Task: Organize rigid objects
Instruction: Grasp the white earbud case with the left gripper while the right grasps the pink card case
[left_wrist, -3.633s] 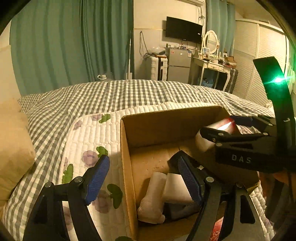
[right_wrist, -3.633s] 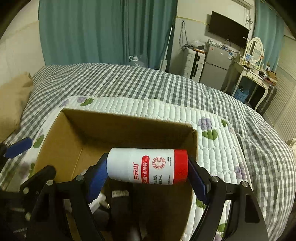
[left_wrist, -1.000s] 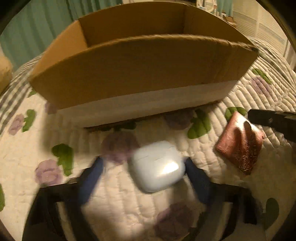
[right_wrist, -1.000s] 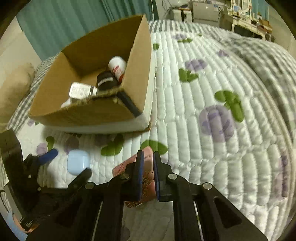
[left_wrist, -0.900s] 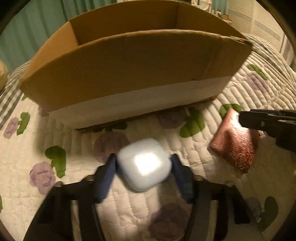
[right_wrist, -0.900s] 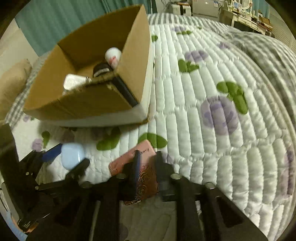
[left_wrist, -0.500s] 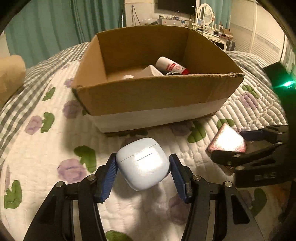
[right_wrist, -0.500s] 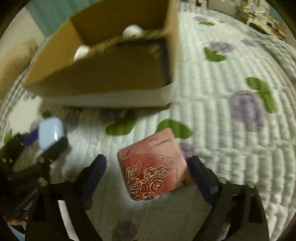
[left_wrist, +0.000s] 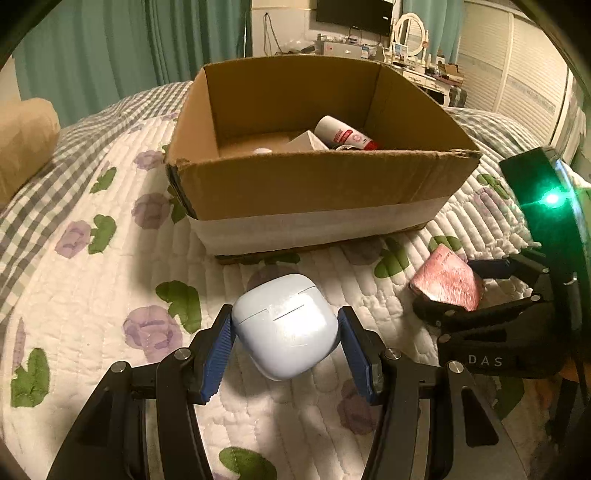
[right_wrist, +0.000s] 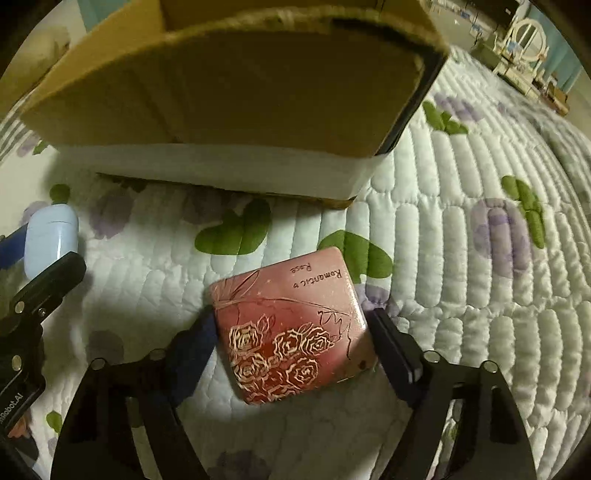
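Note:
My left gripper (left_wrist: 286, 349) is shut on a pale blue earbud case (left_wrist: 286, 326) and holds it just above the quilt, in front of the cardboard box (left_wrist: 314, 184). The case also shows in the right wrist view (right_wrist: 51, 236). My right gripper (right_wrist: 291, 343) is shut on a red tin with gold roses (right_wrist: 291, 325), also seen in the left wrist view (left_wrist: 447, 282), to the right of the case. The box (right_wrist: 229, 85) holds a red-capped white bottle (left_wrist: 343, 134) and other items.
A white quilt with purple flowers and green leaves (left_wrist: 92, 295) covers the bed. A tan pillow (left_wrist: 22, 140) lies at the far left. Green curtains, a TV and a dresser stand beyond the bed.
The left gripper closed on the earbud case and lifted it, tilting up to face the box. The right gripper opened around the red tin, then closed on it.

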